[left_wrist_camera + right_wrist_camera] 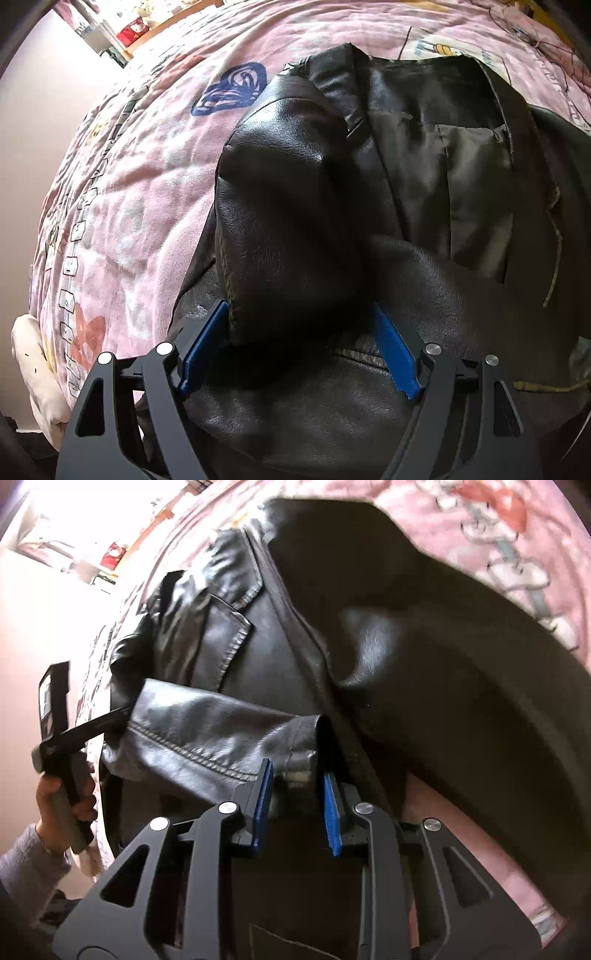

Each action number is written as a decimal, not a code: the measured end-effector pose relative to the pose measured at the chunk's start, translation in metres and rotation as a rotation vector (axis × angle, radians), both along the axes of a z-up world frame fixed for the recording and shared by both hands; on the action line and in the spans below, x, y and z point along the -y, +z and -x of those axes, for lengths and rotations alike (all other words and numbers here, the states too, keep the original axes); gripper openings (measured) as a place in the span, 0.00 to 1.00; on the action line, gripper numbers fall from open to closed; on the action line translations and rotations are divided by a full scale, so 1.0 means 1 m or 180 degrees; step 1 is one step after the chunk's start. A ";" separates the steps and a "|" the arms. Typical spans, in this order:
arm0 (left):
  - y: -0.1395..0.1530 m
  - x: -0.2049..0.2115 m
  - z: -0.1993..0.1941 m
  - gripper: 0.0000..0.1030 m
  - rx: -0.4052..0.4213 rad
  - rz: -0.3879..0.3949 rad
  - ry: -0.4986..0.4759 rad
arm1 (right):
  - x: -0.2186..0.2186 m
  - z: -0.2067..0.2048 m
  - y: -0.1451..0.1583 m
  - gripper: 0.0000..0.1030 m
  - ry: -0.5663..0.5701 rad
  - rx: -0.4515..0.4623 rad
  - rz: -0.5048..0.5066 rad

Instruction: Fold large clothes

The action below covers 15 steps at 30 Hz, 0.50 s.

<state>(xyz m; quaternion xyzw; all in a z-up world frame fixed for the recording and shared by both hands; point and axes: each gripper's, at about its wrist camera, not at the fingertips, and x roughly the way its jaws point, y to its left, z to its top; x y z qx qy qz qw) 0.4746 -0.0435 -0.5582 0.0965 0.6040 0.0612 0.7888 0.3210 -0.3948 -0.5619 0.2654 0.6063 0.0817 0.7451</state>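
Pink printed bedspread covers the bed; black leather jacket lies on it, front open, lining up, one sleeve folded across the body. Left gripper stands spread wide around a bulky fold of leather; can't tell if the pads actually press it. Right gripper is narrowed around the sleeve cuff, cuff between the blue pads; contact not clear, looks loose. The person's hand holds the left tool at the jacket's far edge. Risks: stiff, slick leather springs back, so the fold reopens. Cuff slips from a half-closed grip. Thick bundle won't crease flat.
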 end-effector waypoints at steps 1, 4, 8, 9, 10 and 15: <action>0.000 0.000 0.000 0.72 -0.0003 0.0005 -0.0006 | -0.001 -0.002 -0.003 0.24 -0.0003 -0.0002 -0.0003; 0.003 -0.002 0.002 0.72 0.0000 0.0037 -0.0023 | -0.003 0.001 0.001 0.13 -0.0001 0.0120 0.0079; 0.010 -0.003 0.006 0.72 0.0014 0.0140 -0.0028 | -0.002 0.016 0.024 0.07 -0.0055 0.0240 0.0053; 0.014 -0.004 0.007 0.72 0.0024 0.0192 -0.0030 | -0.001 0.020 0.030 0.04 -0.0072 0.0252 0.0024; 0.017 -0.004 0.010 0.72 0.0039 0.0233 -0.0031 | 0.000 0.026 0.038 0.04 -0.0088 0.0289 -0.0021; 0.040 0.007 0.024 0.73 0.0126 0.0580 -0.0155 | 0.013 0.069 0.065 0.04 -0.0507 0.0116 -0.0458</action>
